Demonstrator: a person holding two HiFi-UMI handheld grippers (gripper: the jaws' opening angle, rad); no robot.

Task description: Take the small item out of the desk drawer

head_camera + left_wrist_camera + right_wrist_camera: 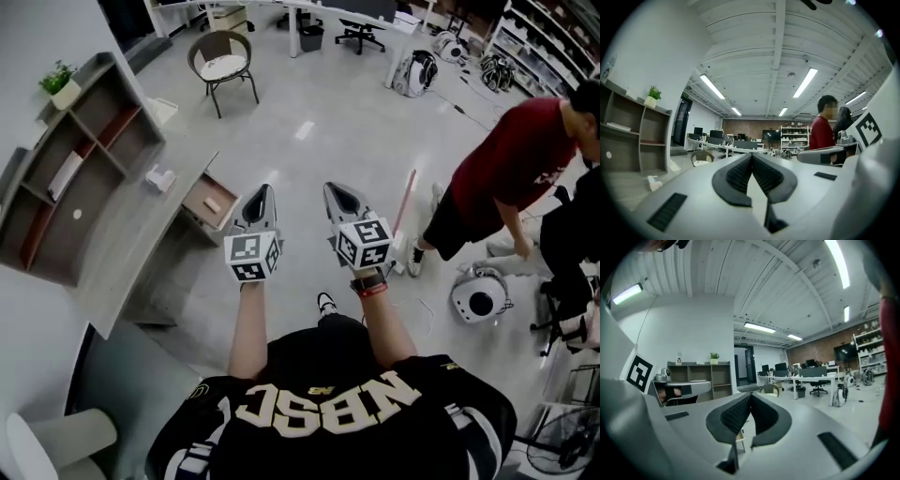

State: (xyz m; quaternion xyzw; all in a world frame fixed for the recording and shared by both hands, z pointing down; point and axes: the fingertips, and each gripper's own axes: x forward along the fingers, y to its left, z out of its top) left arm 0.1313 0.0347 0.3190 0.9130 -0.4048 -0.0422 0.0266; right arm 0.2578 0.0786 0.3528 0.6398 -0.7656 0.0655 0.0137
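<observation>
Left gripper and right gripper: jaws pinched together, nothing between, both off the desk. Small pale item lies in the open drawer at the desk's front edge. Risk: going in unopened would likely shove the item deeper, and a jaw could catch the drawer wall.

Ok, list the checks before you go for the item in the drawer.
1. Drawer open: ok.
2. Small item visible inside: ok.
3. Left hand-held gripper jaws apart for a grasp: not ok, together, empty.
4. Right hand-held gripper empty: ok, jaws together.
5. A gripper aimed into the drawer: not ok, both gripper views show the room.
6. Item's shape: cannot tell, too small.
</observation>
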